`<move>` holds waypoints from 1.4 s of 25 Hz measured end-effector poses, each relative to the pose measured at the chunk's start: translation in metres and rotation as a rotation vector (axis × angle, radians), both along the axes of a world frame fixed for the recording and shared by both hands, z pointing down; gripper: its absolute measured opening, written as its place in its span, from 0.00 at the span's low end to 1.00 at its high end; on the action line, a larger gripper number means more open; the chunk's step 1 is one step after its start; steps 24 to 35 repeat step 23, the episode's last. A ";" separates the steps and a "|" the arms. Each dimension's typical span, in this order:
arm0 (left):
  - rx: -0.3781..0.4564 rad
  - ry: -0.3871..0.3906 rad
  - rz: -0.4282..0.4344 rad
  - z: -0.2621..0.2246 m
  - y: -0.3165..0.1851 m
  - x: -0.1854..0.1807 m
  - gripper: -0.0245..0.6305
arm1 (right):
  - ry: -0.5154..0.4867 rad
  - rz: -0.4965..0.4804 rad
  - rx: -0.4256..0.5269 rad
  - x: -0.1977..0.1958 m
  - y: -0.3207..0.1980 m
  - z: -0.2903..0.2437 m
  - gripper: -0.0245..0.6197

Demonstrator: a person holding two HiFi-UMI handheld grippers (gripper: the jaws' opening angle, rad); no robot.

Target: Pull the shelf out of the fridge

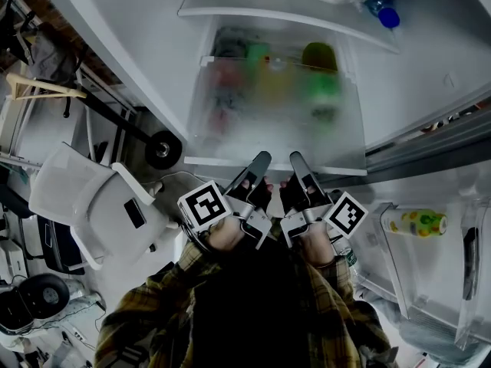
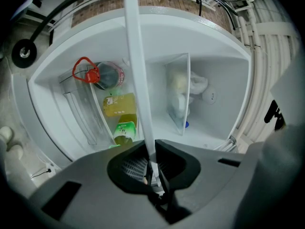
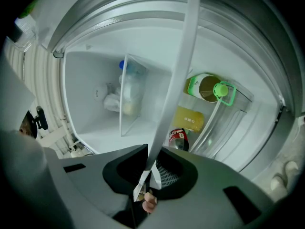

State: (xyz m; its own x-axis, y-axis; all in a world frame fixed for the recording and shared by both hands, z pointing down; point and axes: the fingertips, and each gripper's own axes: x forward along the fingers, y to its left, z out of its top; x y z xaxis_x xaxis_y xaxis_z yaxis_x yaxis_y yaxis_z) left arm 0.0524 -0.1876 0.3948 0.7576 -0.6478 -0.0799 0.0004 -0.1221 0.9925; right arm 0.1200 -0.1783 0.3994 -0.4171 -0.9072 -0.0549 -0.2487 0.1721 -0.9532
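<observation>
The fridge shelf (image 1: 268,106) is a frosted glass plate with a white front rim, seen from above in the head view. My left gripper (image 1: 259,159) and right gripper (image 1: 298,161) sit side by side at the middle of that rim. In the left gripper view the white rim (image 2: 136,56) runs straight down into my left gripper (image 2: 153,171), which is shut on it. The right gripper view shows the same rim (image 3: 183,61) slanting down into my right gripper (image 3: 148,173), which is also shut on it.
Under the shelf lies a clear drawer with a red-handled bottle (image 2: 102,75), a yellow carton (image 2: 119,104) and a green bottle (image 2: 125,131). An upper shelf (image 1: 230,10) carries a blue-capped bottle (image 1: 387,15). Door bins with a bottle (image 1: 418,222) stand at right, and a white chair (image 1: 100,202) at left.
</observation>
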 end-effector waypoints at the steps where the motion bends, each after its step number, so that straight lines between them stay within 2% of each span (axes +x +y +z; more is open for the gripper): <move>1: 0.000 0.000 0.000 0.000 0.000 0.000 0.10 | -0.003 0.001 -0.001 0.000 0.000 0.000 0.14; 17: -0.002 -0.010 0.008 0.000 0.000 0.001 0.10 | -0.011 0.008 -0.005 0.000 0.001 0.001 0.13; 23: 0.033 -0.094 0.093 0.005 -0.001 0.005 0.11 | 0.000 0.016 0.000 0.004 -0.002 0.000 0.13; 35: 0.033 -0.094 0.093 0.005 -0.001 0.005 0.11 | 0.000 0.016 0.000 0.004 -0.002 0.000 0.13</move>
